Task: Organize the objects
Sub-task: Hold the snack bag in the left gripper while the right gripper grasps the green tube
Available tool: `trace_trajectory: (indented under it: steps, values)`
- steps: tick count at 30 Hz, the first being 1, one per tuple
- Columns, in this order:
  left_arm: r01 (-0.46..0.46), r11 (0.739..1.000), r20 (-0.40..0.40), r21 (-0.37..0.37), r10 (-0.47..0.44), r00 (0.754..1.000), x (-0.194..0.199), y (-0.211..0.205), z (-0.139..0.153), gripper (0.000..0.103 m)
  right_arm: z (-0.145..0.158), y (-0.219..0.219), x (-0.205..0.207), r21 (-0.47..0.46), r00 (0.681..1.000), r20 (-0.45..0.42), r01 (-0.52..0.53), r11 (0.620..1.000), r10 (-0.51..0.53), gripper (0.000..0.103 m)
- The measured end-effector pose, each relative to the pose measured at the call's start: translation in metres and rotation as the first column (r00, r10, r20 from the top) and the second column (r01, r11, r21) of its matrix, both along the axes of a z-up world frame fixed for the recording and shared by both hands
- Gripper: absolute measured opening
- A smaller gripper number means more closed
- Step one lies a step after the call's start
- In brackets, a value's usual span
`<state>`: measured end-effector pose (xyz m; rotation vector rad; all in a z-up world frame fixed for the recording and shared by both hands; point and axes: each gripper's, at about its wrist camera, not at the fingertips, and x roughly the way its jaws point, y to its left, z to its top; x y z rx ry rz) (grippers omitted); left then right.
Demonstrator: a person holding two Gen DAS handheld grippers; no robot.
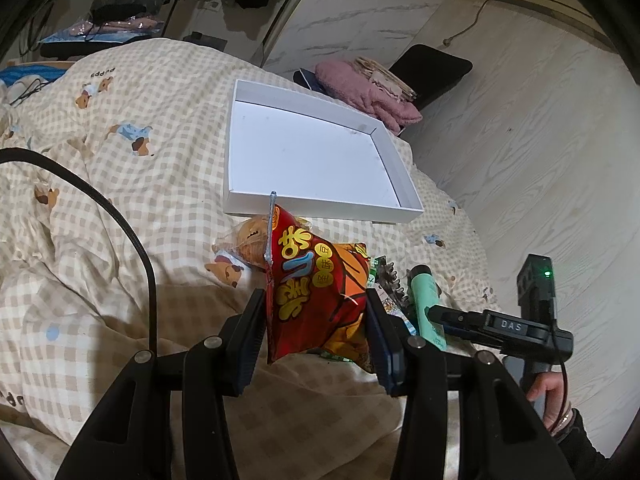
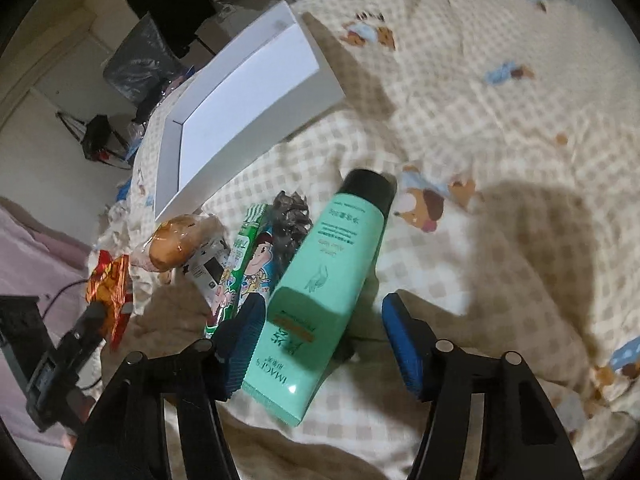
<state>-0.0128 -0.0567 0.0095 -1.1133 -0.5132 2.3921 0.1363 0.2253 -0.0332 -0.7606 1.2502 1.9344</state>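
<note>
With our left gripper [image 1: 316,320] pinching the red snack bag [image 1: 316,292] above the checked quilt [image 1: 120,160], we should centre our right gripper [image 2: 320,344], jaws spread and not yet pressing, squarely across the green tube [image 2: 320,280], which lies flat, black cap pointing toward the white box [image 2: 256,92].

hidden: green packet [image 1: 376,276] behind red snack bag [image 1: 316,292] | blurred: quilt [image 2: 480,92], right-wrist view
</note>
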Motion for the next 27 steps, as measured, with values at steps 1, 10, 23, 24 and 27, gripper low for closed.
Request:
trace_trajectory:
  steps: [1, 10, 23, 24, 27]
  values:
    - [0.001, 1.0, 0.0, 0.001, -0.001, 1.0, 0.0, 0.0, 0.0, 0.051, -0.004, 0.002, 0.002, -0.012, 1.0, -0.011, 0.011, 1.0, -0.011, 0.064]
    - [0.008, 1.0, 0.009, -0.001, -0.008, 1.0, -0.001, 0.001, -0.002, 0.051, -0.014, 0.006, 0.006, -0.039, 0.987, -0.162, -0.004, 0.999, -0.002, 0.036]
    - [0.007, 1.0, 0.012, 0.018, -0.007, 1.0, -0.002, -0.004, -0.003, 0.051, 0.04, -0.018, 0.015, 0.194, 0.961, -0.271, -0.004, 0.981, 0.058, 0.016]
    - [0.007, 1.0, 0.011, 0.019, -0.008, 1.0, -0.002, -0.004, -0.003, 0.051, 0.041, -0.02, 0.016, 0.209, 0.958, -0.279, 0.0, 0.978, 0.06, 0.016]
    - [0.015, 1.0, -0.001, 0.017, -0.015, 1.0, -0.001, -0.003, -0.001, 0.051, 0.042, -0.023, 0.019, 0.236, 0.946, -0.319, 0.017, 0.972, 0.061, 0.016]
